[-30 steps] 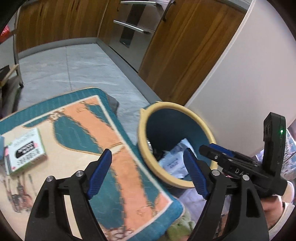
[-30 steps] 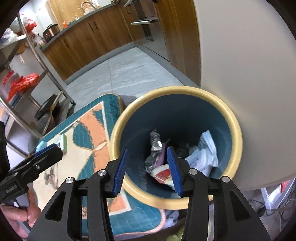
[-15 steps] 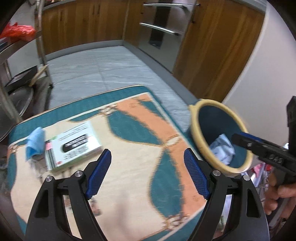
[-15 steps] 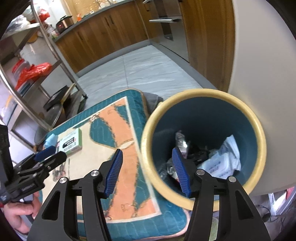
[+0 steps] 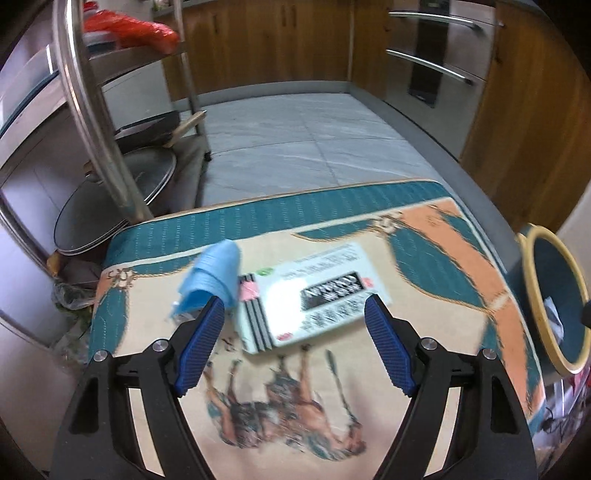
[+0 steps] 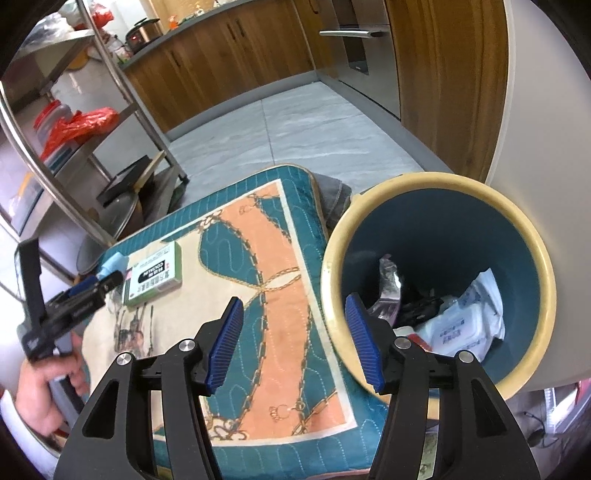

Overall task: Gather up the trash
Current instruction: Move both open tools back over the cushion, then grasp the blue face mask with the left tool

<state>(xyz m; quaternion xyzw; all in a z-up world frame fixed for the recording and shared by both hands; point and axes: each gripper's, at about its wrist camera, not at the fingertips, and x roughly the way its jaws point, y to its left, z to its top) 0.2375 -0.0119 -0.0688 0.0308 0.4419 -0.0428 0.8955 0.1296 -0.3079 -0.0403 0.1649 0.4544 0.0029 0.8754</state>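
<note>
A white and green box (image 5: 314,295) lies on the teal and orange patterned mat (image 5: 443,258), with a crumpled blue piece (image 5: 214,280) touching its left end. My left gripper (image 5: 293,343) hovers just before the box with its jaws wide and closing slightly; no pad touches anything. The right wrist view shows the same box (image 6: 153,275), the blue piece (image 6: 114,264) and the left gripper (image 6: 107,282) beside them. My right gripper (image 6: 295,343) stands open and holds nothing, over the mat's edge next to the blue bin with a cream rim (image 6: 443,181). White wipe packets (image 6: 461,328) and a silver wrapper (image 6: 388,280) lie inside.
A steel rack (image 5: 92,110) with pan lids (image 5: 110,199) and a red bag (image 5: 125,29) stands left of the mat. Grey floor tiles (image 5: 295,147) lead to wooden cabinets (image 5: 258,40) and an oven front (image 5: 432,55). A white wall (image 6: 546,110) rises behind the bin.
The left gripper swung left, away from the bin, and now faces the box and blue piece. The right gripper's jaws widened and it drew back left off the bin's mouth.
</note>
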